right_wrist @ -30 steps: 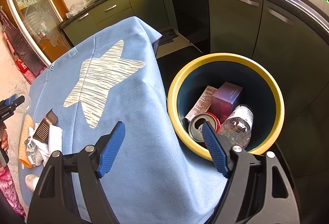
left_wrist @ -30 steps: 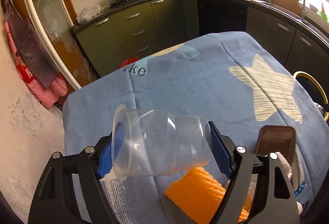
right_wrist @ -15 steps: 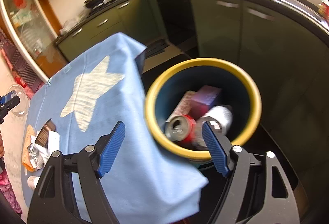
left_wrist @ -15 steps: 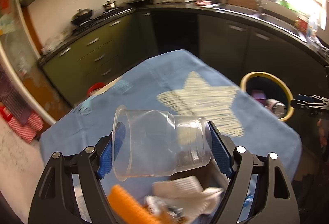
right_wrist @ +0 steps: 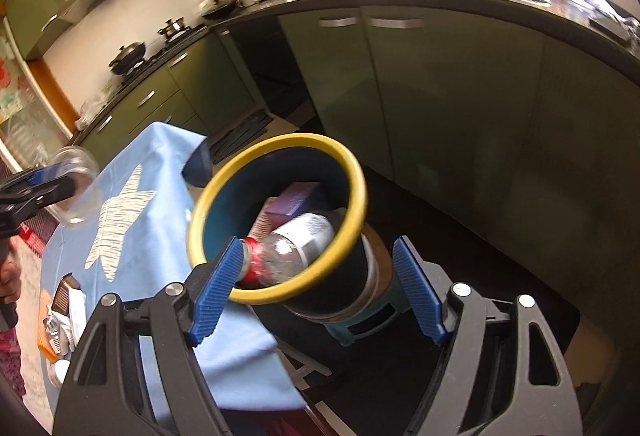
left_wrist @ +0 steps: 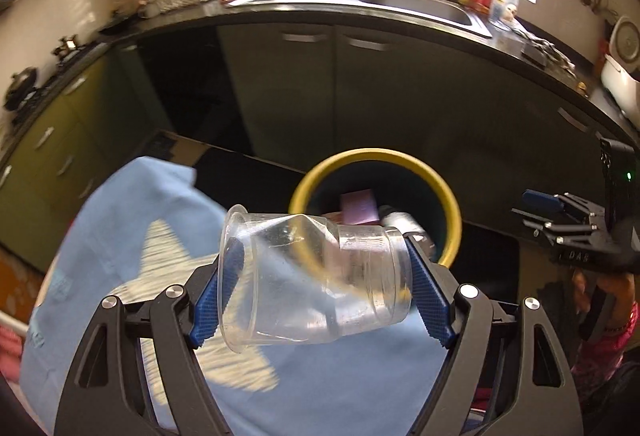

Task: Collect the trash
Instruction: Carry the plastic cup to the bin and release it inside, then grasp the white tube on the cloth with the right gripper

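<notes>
Your left gripper (left_wrist: 320, 288) clamps a crumpled clear plastic cup (left_wrist: 316, 276) above the blue-clothed table's edge (left_wrist: 132, 220); your right gripper (right_wrist: 318, 290) gapes empty.

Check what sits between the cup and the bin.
Nothing solid. In the left wrist view the cup hangs over the tablecloth's edge, with only dark floor before the bin.

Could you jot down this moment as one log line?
left tool: shut on clear cup | right tool: open | yellow-rimmed bin: ahead
</notes>
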The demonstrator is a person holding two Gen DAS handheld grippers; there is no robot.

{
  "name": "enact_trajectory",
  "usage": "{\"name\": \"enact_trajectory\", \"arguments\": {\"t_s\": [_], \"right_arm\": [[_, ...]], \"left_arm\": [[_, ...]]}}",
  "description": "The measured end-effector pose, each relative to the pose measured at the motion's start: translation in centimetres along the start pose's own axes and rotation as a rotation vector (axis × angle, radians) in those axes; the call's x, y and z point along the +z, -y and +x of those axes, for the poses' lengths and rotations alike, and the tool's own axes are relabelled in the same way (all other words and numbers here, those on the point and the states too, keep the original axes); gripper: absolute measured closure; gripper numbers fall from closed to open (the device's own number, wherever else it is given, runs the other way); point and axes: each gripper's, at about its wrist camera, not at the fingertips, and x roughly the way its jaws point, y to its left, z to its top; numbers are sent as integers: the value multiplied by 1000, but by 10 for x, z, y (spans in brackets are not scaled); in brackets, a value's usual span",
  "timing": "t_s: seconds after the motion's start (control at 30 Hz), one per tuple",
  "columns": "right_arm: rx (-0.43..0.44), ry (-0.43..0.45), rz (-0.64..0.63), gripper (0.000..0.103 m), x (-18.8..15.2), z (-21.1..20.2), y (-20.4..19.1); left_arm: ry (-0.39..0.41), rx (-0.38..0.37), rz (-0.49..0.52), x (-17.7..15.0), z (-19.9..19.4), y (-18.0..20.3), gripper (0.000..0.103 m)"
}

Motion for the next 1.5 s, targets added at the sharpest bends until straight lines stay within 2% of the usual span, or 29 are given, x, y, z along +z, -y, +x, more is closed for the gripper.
{"name": "enact_trajectory", "arguments": {"t_s": [0.23,0.37,0.47,0.67,0.83,0.93,0.97,1.03,1.13,1.27,1.37,1.5], "right_arm": [[-11,-5,40,30,-1,1,22],[-13,-4,45,30,-2,0,24],[-10,-7,42,29,-2,1,24],[15,-19,24,29,-3,7,13],[59,-34,-54,29,-5,10,-19],[109,-47,-136,29,-11,11,-50],[128,-56,-166,29,-14,14,-61],[168,-84,-236,29,-20,19,-88],[227,-131,-339,29,-34,27,-133],[340,-189,-440,31,-60,33,-197],[409,-245,-516,44,-82,33,-240],[430,-321,-610,47,-113,38,-284]], "left_arm": [[-82,-126,-6,41,86,34,24],[-101,-117,-33,48,109,32,20],[-53,-132,-67,47,91,24,15],[78,-123,-116,20,12,-13,9],[234,-68,-214,-29,-70,-60,5],[302,27,-289,-70,-115,-93,5],[335,84,-322,-89,-133,-105,5],[365,173,-372,-119,-158,-124,5],[414,269,-469,-166,-185,-154,5],[467,402,-583,-221,-202,-190,5],[481,467,-662,-259,-202,-217,5],[487,473,-750,-296,-196,-244,5]]}}
